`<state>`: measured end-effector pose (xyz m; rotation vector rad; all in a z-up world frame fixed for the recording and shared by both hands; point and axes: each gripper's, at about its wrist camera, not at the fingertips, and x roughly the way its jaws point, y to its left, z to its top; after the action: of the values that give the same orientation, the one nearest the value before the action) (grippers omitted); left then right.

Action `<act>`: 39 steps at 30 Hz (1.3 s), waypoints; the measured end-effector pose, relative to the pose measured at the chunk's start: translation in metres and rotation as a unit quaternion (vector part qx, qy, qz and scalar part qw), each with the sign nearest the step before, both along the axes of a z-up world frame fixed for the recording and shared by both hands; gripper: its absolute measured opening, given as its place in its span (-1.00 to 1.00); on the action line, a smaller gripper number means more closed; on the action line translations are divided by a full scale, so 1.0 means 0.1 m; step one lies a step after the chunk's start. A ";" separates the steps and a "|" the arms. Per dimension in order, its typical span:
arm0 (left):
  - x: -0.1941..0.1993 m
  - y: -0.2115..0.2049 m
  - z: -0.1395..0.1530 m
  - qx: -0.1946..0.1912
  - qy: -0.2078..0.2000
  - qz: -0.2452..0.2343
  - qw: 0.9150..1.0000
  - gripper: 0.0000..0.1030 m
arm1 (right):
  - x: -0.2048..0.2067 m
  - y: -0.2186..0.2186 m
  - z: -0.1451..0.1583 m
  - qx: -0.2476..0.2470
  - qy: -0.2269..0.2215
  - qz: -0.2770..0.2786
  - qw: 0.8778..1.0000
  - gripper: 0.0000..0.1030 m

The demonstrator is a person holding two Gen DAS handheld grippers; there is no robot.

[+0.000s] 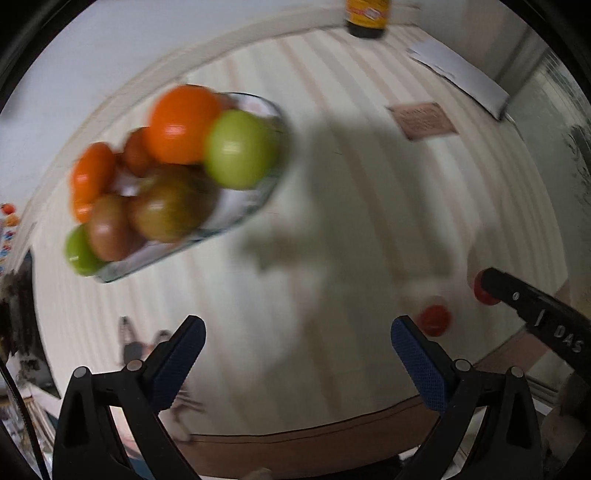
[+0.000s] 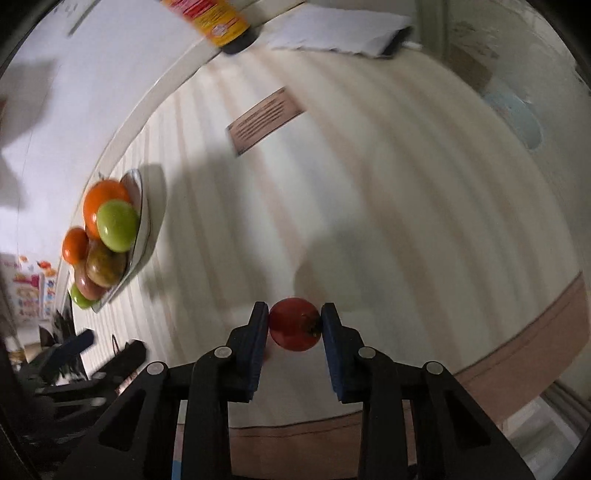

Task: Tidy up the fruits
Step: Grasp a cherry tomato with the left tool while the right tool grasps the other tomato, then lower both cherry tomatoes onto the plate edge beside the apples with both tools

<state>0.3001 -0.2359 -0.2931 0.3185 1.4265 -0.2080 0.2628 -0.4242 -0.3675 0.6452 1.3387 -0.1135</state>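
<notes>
The right gripper (image 2: 294, 325) pinches a small round red tomato (image 2: 294, 329) on the striped cloth, well apart from the glass fruit plate (image 2: 142, 221). Squeeze gently, lift straight up. The left gripper (image 1: 297, 354) is spread wide, empty.

I see the counter (image 2: 369, 184) under a pale striped cloth with a brown border along its near edge. At the far edge stands a dark bottle (image 2: 218, 22) with a yellow and red label. Just beside it lies a white folded paper (image 2: 332, 33). Nearer the middle lies a small brown card (image 2: 264, 118) bearing dark print, flat on the cloth, apart from both.
</notes>
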 end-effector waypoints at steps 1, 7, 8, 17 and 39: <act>-0.01 -0.10 -0.07 -0.011 0.017 -0.009 1.000 1.00 | -0.01 -0.05 0.01 -0.003 0.001 -0.004 1.000 -0.39; -0.13 -0.58 -0.37 -0.026 0.059 -0.075 0.995 0.73 | -0.04 -0.30 0.00 -0.016 0.012 -0.034 0.999 -0.38; -0.14 -0.62 -0.41 -0.026 0.066 -0.080 0.994 0.43 | -0.05 -0.34 0.00 -0.018 0.013 -0.037 0.999 -0.38; -0.24 -0.84 -0.44 -0.026 0.052 -0.120 0.991 -0.41 | -0.17 -0.52 0.08 -0.020 0.014 -0.049 0.998 -0.38; 0.19 0.52 0.41 -0.145 0.012 0.055 0.988 -0.58 | 0.26 0.33 0.45 0.005 -0.055 0.048 0.997 -0.38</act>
<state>0.3191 -0.1844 -0.2520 -0.0008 1.4100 -0.3259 0.2883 -0.3911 -0.3224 0.5860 1.2631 0.0063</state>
